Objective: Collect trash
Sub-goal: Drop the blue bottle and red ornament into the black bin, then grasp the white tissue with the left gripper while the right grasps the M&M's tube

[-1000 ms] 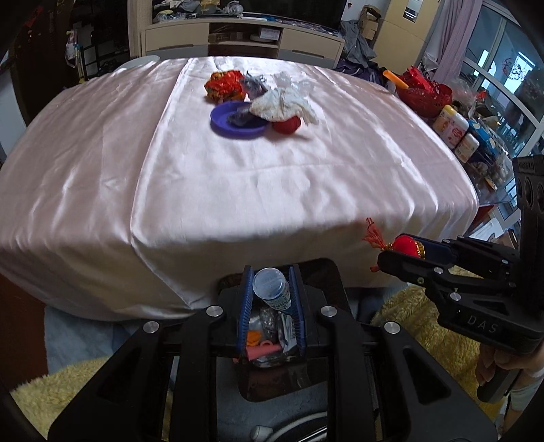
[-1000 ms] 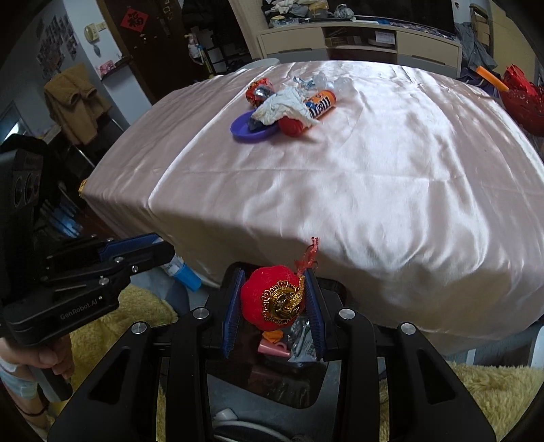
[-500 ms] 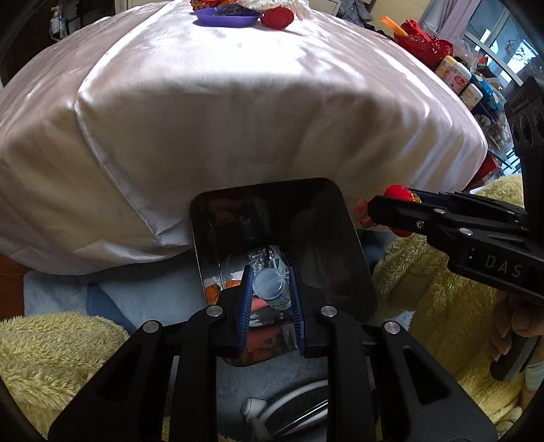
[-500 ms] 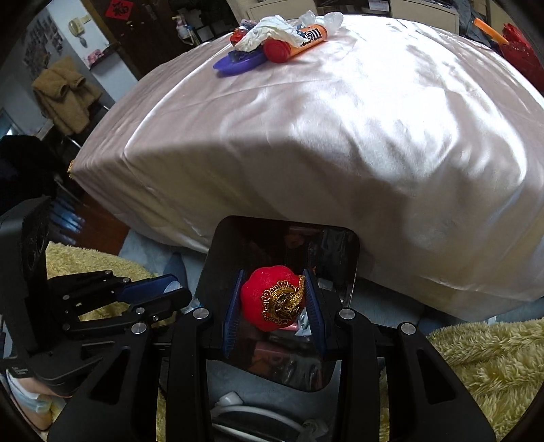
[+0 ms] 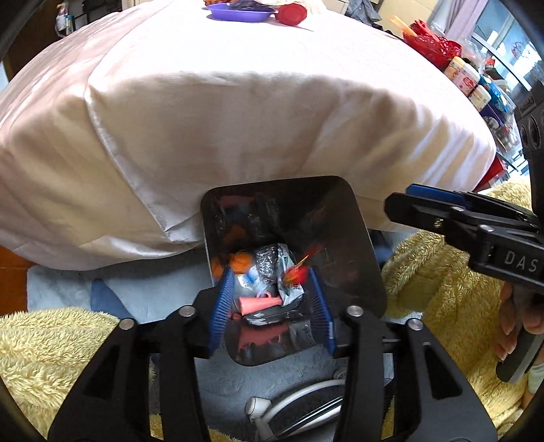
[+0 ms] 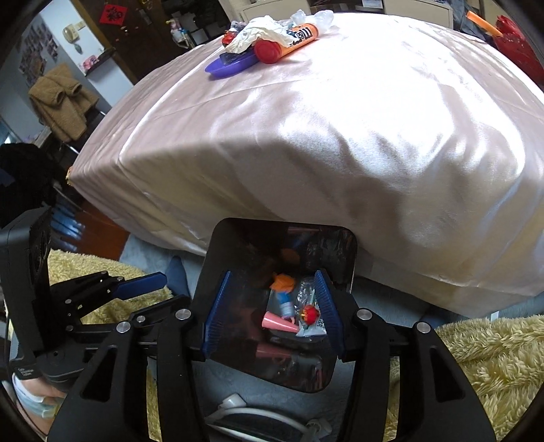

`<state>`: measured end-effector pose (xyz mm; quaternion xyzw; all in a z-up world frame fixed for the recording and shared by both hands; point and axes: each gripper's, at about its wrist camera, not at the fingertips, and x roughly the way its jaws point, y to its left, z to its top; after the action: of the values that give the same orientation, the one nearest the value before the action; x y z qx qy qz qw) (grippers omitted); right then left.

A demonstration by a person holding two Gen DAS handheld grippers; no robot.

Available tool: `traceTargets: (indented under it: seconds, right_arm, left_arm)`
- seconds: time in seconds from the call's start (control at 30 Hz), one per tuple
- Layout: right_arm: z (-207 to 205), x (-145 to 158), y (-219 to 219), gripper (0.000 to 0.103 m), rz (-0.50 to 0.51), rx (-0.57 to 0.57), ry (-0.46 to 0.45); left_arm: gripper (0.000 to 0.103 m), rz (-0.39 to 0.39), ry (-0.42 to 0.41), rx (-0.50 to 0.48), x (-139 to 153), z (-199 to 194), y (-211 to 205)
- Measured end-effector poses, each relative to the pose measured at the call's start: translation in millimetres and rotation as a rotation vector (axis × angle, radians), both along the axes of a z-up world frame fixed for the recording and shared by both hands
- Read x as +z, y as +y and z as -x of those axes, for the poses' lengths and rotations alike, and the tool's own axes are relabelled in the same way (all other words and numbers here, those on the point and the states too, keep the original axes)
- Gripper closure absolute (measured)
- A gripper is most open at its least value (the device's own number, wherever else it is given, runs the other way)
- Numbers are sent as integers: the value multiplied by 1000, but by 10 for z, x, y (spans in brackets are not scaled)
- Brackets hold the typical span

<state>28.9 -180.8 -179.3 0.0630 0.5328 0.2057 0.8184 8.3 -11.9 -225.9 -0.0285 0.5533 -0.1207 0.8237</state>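
The left gripper (image 5: 272,306) hangs over the mouth of the dark bin (image 5: 357,210), its blue pads apart and its jaws opening, with nothing pressed between them. The right gripper (image 6: 272,306) is over the same bin from the other side, its jaws opening too and empty; seen from the left wrist, it reaches in toward the bin's right rim (image 5: 401,204).

Down in the bin lies the collected trash: a pink cone (image 6: 280,321), a small bottle (image 6: 285,304) just behind it, a crumpled silver wrapper (image 5: 272,261), and a red ornament (image 6: 310,312) with a gold trim, which shows blurred in the left wrist view (image 5: 295,272). An orange scrap (image 6: 284,282) lies at the back of the pile.

The bin stands on a pale blue mat (image 5: 68,289), with a shaggy yellow rug (image 6: 476,357) on both sides of it. A white cable (image 5: 299,404) lies on the mat on the near side of the bin.

Directly behind the bin hangs the pink satin cloth (image 6: 340,136) of the table. Far beyond the bin, on the tabletop, a purple dish (image 6: 231,66) sits with a crumpled white tissue (image 6: 258,30) above it and an orange tube with a red cap (image 6: 289,40) lying touching the dish. Clear plastic (image 6: 319,15) lies beyond the tube.
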Motion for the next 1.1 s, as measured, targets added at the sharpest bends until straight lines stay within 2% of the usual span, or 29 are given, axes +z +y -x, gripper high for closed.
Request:
traceTargets:
  seconds: [0.1, 0.17, 0.33, 0.7, 0.9, 1.1]
  right_arm:
    - [-16, 57, -62, 44, -24, -19, -3]
    - [-30, 119, -118, 35, -42, -39, -14]
    - [-109, 376, -239, 31, -73, -61, -59]
    - [-601, 870, -311, 31, -21, -69, -158]
    - [-981, 1005, -289, 31, 45, -75, -188]
    - [-1331, 1073, -299, 31, 79, -112, -204]
  left_arm:
    - [46, -7, -1, 23, 38, -9, 52]
    - [32, -24, -15, 41, 100, -25, 83]
    - [21, -28, -57, 84, 329, -99, 220]
    - [19, -53, -162, 123, 939, -515, 443]
    - [19, -67, -202, 101, 1201, -862, 360]
    - [19, -31, -237, 68, 1343, -1212, 219]
